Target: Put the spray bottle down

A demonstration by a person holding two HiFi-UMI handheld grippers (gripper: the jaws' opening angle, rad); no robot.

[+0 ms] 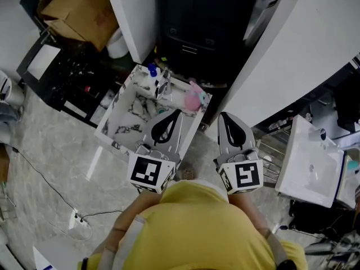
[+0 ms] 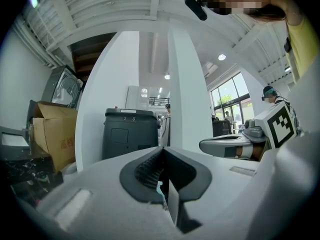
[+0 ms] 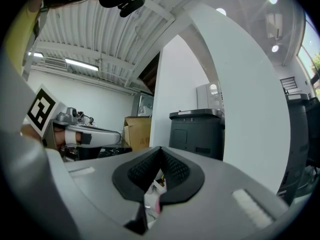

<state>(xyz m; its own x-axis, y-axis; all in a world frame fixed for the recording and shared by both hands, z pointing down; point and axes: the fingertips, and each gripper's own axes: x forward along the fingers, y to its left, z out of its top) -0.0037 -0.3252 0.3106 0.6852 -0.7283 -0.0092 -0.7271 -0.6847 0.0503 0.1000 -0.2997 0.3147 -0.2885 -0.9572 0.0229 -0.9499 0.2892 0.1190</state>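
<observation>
Since neither holds anything, the job looks done: the left gripper is closed and empty, the spray bottle seemingly stands at the far edge of the table, and the right gripper is closed too, held level nearer the person.

This is a workshop-like test space in an industrial hall, not a home: a ribbed white ceiling with a strip light runs above a dark bin set between tall white pillars. Left of the bin a cardboard box sits by cluttered black shelving. In front of it is a marble-patterned tabletop with bottles and a cable trailing over the floor, and to its right are big windows and a white basin.
</observation>
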